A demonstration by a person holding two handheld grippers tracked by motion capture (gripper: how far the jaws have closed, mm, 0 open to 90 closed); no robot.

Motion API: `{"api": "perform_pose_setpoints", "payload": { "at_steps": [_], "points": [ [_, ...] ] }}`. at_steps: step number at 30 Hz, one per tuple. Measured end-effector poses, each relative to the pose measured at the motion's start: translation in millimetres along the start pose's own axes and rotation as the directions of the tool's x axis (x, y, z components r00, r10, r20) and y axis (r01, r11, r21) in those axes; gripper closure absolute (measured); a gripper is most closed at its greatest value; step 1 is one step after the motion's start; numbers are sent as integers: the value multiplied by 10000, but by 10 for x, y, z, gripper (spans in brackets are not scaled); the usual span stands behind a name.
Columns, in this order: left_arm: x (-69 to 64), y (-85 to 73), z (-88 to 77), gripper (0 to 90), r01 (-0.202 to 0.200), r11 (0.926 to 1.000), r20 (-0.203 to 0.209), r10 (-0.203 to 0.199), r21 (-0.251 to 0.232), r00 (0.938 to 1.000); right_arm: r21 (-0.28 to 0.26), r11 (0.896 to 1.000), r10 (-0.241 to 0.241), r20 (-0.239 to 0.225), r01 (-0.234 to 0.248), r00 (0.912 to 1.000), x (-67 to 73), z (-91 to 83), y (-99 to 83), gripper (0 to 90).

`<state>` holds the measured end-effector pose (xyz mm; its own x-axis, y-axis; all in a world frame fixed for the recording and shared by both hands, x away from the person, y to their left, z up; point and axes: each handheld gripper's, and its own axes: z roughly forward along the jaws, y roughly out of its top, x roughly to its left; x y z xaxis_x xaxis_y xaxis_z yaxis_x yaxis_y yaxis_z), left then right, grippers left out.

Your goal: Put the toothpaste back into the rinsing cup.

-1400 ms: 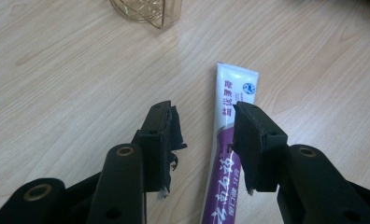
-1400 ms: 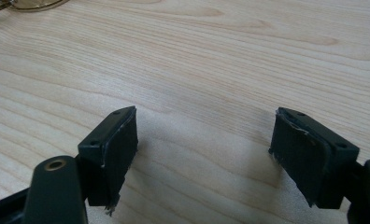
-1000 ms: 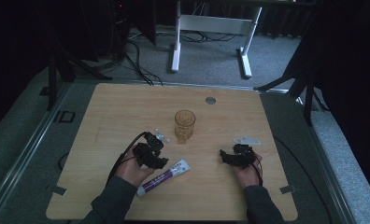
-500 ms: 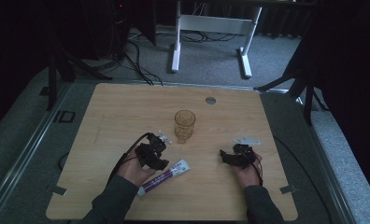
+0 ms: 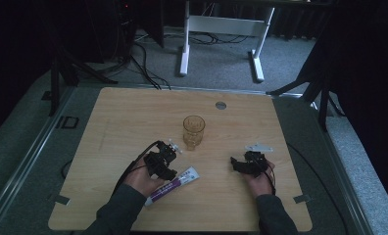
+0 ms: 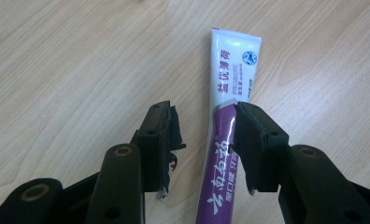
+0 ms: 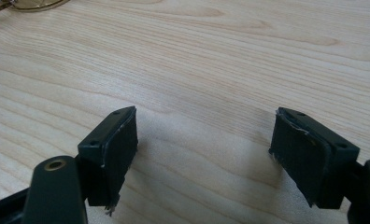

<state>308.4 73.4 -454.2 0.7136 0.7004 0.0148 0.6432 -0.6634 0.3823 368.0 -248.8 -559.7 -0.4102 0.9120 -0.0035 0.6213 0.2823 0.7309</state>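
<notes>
Toothpaste tube, white and purple, flat on wooden table, lower centre of high view, crimped end toward upper right. Left gripper low over tube, jaws apart and just opening a little; tube between them, close against right-hand jaw, clear of the other; no pinch visible. Same gripper at lower left of centre in high view. Right gripper wide open over bare wood, lower right in high view. Amber glass upright at centre, near tube.
</notes>
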Motion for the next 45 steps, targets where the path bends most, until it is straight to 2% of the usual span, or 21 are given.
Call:
{"api": "perform_pose_setpoints", "payload": {
  "at_steps": [6,10,25,30,45],
  "points": [
    [-43,17,41,566,-182,9996,12,182,225,9998,0,10000,-6,0,6,10000,0,0,0,227],
    [-62,27,64,543,-132,9993,24,131,360,9999,2,10000,-5,0,5,10000,0,0,0,228],
    [-114,48,142,543,-334,9959,157,322,840,9994,1,10000,-6,2,6,10000,0,0,0,227],
    [-131,52,190,557,-418,9923,274,388,1165,9989,2,10000,-6,1,6,10000,0,0,0,227],
    [-146,54,238,555,-607,9866,462,543,1513,9975,0,10000,-4,3,4,10000,1,0,0,227]
  ]
}}
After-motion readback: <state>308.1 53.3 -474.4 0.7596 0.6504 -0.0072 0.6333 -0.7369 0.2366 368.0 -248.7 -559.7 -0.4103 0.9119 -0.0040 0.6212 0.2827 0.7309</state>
